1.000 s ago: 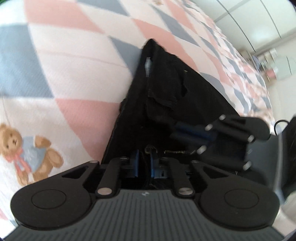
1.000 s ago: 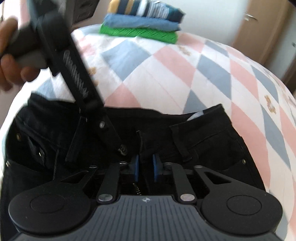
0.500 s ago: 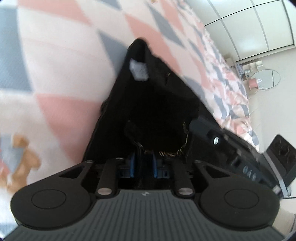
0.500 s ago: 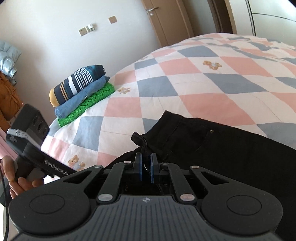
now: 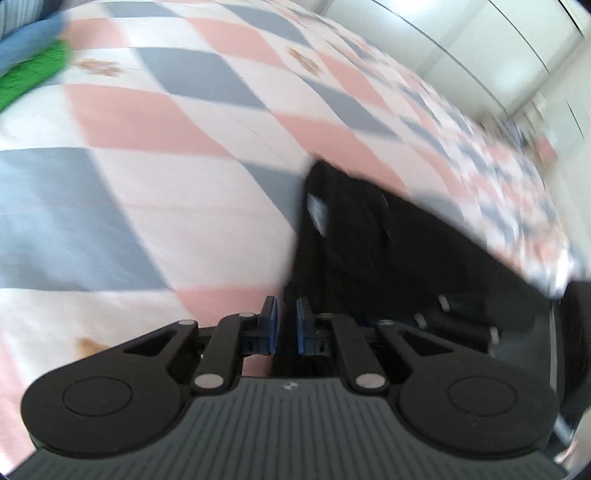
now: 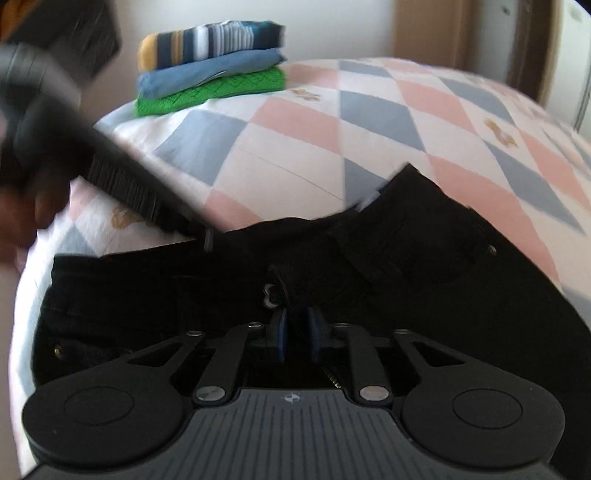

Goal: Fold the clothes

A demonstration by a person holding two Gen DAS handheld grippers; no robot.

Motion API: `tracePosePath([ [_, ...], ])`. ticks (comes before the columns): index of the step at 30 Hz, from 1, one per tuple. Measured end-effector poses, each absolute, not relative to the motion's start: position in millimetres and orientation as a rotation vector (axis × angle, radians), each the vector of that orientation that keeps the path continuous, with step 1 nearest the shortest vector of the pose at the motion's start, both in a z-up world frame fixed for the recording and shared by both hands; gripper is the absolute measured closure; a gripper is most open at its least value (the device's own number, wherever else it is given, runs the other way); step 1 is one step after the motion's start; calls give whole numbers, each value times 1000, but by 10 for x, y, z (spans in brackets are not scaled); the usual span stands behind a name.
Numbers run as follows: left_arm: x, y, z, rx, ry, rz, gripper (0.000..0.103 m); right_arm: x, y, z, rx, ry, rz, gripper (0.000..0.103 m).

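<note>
Black jeans (image 6: 443, 277) lie on a checked bedspread (image 6: 295, 147), waistband toward the folded pile. My right gripper (image 6: 298, 332) hovers over the fly, jaws opening; a fold of black denim stands between the blue pads without being pinched. My left gripper (image 6: 207, 236) reaches in from the left, down to the waistband's edge. In the left wrist view the left gripper (image 5: 286, 325) is shut, with a dark strip of the jeans (image 5: 369, 240) caught between its pads. That view is blurred by motion.
A stack of folded clothes (image 6: 210, 74), striped on blue on green, sits at the bed's far corner; its green edge (image 5: 29, 74) also shows. A person's hand (image 6: 18, 214) holds the left tool. A wooden door (image 6: 424, 33) stands behind the bed.
The right view has swung back over the waistband and its pads stand wider apart. The left gripper has lifted and turned, so the jeans now sit further right in its view.
</note>
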State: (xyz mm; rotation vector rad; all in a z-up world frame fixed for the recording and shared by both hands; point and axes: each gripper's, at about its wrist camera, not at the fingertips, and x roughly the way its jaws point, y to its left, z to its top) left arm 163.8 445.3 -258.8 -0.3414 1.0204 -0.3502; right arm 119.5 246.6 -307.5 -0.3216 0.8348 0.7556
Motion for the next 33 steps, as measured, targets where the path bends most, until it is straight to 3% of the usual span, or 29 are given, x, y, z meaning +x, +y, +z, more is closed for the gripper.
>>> tracePosePath([
  [2, 1682, 4392, -2468, -369, 1014, -409, 97, 1156, 2416, -2972, -268, 847, 762, 75],
  [5, 1729, 4157, -2398, -395, 1009, -533, 95, 1005, 2246, -2760, -135, 820, 743, 76],
  [9, 1796, 3737, -2697, -282, 1074, -547, 89, 973, 1943, -2783, 80, 856, 533, 75],
  [10, 1805, 3672, -2781, -225, 1104, -500, 93, 999, 1892, -2893, 121, 910, 497, 74],
  [11, 1814, 3607, -2866, -168, 1132, -453, 103, 1027, 1843, -3015, 160, 968, 465, 77],
  [14, 1717, 3493, -2686, -56, 1124, -384, 101, 953, 1762, -2888, 178, 970, 448, 78],
  [15, 1643, 3419, -2592, 10, 1107, -358, 94, 866, 1715, -2767, 159, 947, 431, 76],
  [18, 1310, 3221, -2310, 141, 1065, -332, 86, 514, 1484, -2511, 81, 905, 343, 58],
  [21, 929, 3042, -2327, 119, 1114, -342, 79, 68, 1170, -2499, 22, 943, 262, 58],
  [25, 369, 2578, -2560, 163, 1218, -228, 79, -377, 719, -2882, 20, 1153, 167, 56],
  [28, -73, 2273, -2408, 147, 1219, -146, 78, -635, 338, -2894, 109, 1177, 187, 56],
  [31, -540, 1930, -2075, 125, 1206, -97, 71, -942, -95, -2601, 131, 1106, 187, 50],
  [33, -843, 1682, -1833, 141, 1175, -86, 58, -1165, -421, -2328, 136, 1056, 173, 40],
])
